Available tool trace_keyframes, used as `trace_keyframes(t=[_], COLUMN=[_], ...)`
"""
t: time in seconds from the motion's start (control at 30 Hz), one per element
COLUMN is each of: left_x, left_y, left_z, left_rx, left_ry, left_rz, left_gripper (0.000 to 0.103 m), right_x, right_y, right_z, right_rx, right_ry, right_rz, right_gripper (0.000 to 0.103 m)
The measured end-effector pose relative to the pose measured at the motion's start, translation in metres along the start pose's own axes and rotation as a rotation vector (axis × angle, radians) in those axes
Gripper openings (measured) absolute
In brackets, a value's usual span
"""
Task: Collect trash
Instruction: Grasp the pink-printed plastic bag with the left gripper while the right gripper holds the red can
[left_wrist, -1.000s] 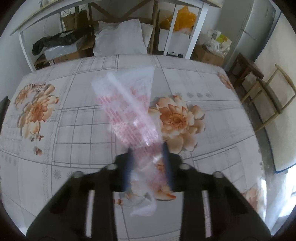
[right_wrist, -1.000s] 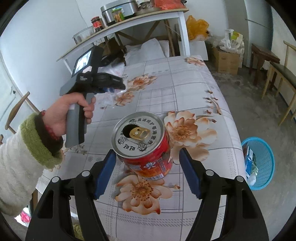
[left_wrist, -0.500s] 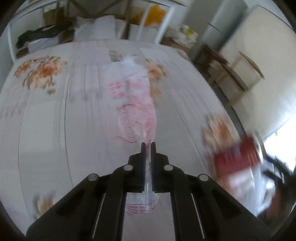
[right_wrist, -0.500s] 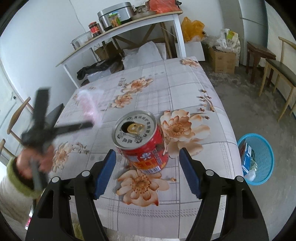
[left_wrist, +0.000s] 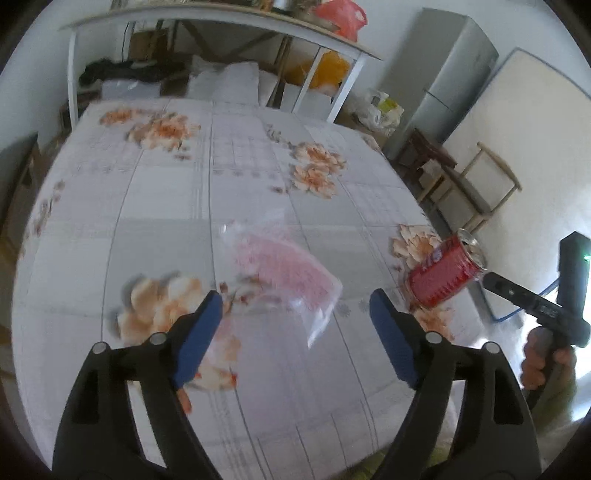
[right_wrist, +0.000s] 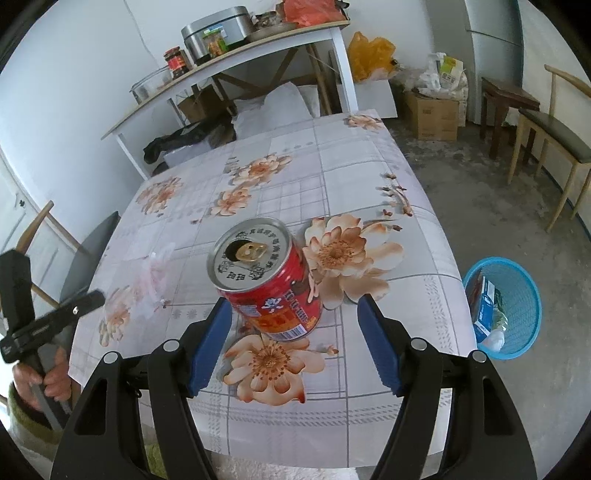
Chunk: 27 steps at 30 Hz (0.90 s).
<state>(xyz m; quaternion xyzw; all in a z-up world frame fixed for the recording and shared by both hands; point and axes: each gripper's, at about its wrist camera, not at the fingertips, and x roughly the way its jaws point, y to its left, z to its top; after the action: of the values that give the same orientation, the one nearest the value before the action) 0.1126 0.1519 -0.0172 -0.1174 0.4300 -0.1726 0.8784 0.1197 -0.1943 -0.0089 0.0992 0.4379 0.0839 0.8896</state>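
Observation:
A clear plastic bag with pink print (left_wrist: 284, 273) sits loose over the flowered tablecloth (left_wrist: 166, 206), just ahead of my left gripper (left_wrist: 295, 301). Its jaws are opening wide and the blue pads (left_wrist: 201, 332) do not touch the bag; blur hides whether it rests on the cloth. In the right wrist view the bag (right_wrist: 151, 280) shows crumpled at the left. A red drink can (right_wrist: 269, 284) stands upright, top opened, just beyond my right gripper (right_wrist: 293, 317), which is open with gaps on both sides. The can (left_wrist: 443, 273) also appears in the left wrist view.
A blue mesh basket (right_wrist: 506, 302) with some trash in it stands on the floor right of the table (right_wrist: 343, 177). Beyond the table is a white shelf table (right_wrist: 229, 59) with jars and a pot; chairs (right_wrist: 554, 129) stand at the right wall.
My left gripper swung across the table toward the can with the bag pinched, then its jaws opened and the bag came free. The right gripper and can stayed put.

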Motion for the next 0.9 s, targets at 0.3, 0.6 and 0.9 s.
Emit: trace_keyframes(t=[0.3,0.6,0.9], left_x=[0.035,-0.042,0.029], left_y=[0.011,-0.008,0.006], left_z=[-0.018,-0.019,-0.023], left_rx=[-0.199,-0.028,-0.212], left_ry=[0.114,-0.143,0.069], left_rz=[-0.046,-0.01,-0.136], left_gripper=[0.078,0.08,0.08], right_x=[0.003,0.005,0.006], right_y=[-0.002,-0.009,-0.004], right_z=[0.003,0.001,0.008], right_rx=[0.016,0.034,0.051], right_ry=[0.006,0.014,0.007], right_rz=[0.005,-0.001,0.034], right_gripper=[0.069,0.069,0.069])
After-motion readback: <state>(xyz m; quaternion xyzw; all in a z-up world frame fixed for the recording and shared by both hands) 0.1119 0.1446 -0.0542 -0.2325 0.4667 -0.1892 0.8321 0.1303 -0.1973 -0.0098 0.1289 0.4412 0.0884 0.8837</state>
